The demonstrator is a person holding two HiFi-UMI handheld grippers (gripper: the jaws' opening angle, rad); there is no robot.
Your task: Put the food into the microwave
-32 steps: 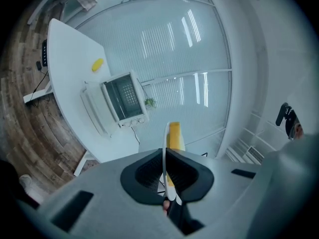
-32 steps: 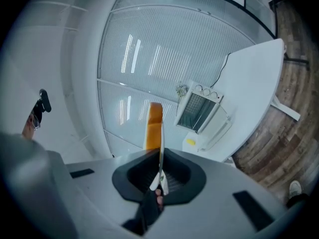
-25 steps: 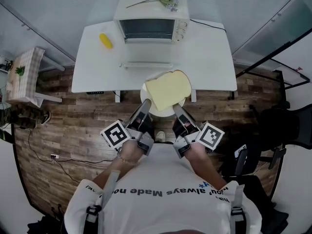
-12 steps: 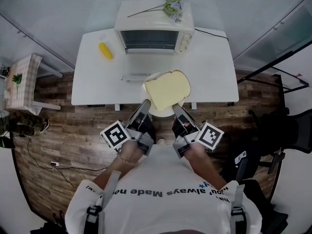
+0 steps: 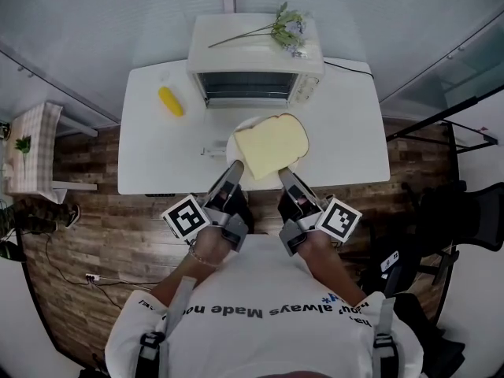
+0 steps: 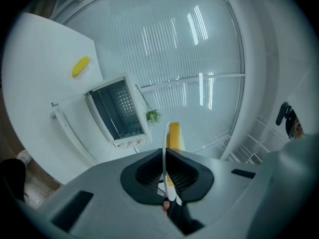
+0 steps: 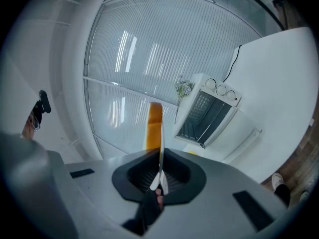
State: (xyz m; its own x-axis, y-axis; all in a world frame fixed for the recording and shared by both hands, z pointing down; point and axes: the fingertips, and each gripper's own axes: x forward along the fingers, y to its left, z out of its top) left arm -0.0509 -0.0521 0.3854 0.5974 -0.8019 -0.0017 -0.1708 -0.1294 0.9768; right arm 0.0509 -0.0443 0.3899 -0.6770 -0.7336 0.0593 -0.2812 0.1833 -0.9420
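Note:
A slice of toast (image 5: 272, 144) lies on a white plate (image 5: 264, 182), held level over the front part of the white table (image 5: 346, 124). My left gripper (image 5: 235, 169) is shut on the plate's near-left rim and my right gripper (image 5: 286, 174) is shut on its near-right rim. Straight ahead stands the white microwave (image 5: 253, 61) with its door folded down. In the left gripper view, the plate (image 6: 164, 148) shows edge-on between the jaws, with the toast (image 6: 174, 135) beyond and the microwave (image 6: 117, 111) ahead. The right gripper view likewise shows the plate (image 7: 160, 148), toast (image 7: 154, 123) and microwave (image 7: 207, 113).
A yellow corn cob (image 5: 170, 101) lies on the table left of the microwave. A flower sprig (image 5: 279, 26) rests on the microwave's top. A small checked-cloth table (image 5: 31, 144) stands at the left, a dark chair (image 5: 465, 211) at the right, over wooden floor.
The plate with the toast has come forward from past the table's front edge to over the table, closer to the microwave's lowered door. Both grippers have kept their hold.

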